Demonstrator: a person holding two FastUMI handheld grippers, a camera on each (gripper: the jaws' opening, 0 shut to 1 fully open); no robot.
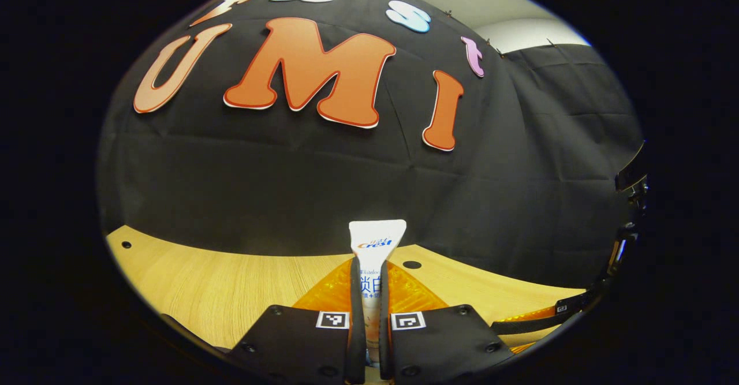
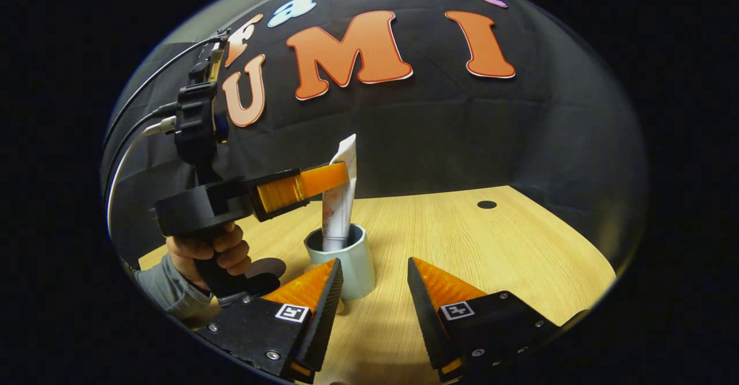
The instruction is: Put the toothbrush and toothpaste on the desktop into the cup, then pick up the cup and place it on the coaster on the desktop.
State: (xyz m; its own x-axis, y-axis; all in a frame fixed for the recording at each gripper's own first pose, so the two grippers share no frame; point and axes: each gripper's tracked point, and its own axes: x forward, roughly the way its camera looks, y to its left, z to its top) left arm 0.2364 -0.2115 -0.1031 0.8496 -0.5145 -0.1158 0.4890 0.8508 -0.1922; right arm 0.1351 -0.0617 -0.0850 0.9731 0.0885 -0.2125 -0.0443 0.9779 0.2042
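- The left gripper (image 1: pixel 369 316) has its fingers clamped on the toothpaste (image 1: pixel 375 243), which stands upright with its lower end inside the cup (image 2: pixel 340 258) on the desk (image 2: pixel 473 240).
- The right gripper (image 2: pixel 372 292) waits with fingers spread, the cup just beyond its left finger.
- Risk: the tall tube could lean on release and tip the light cup.
- No toothbrush visible; the dark disc (image 2: pixel 265 268) behind the cup may be the coaster.

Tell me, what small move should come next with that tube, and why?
Probably the left gripper should open and let go. It is shut on the toothpaste tube, which stands nearly upright with its lower end already inside the cup on the table. The right gripper hangs open just in front of the cup, holding nothing.
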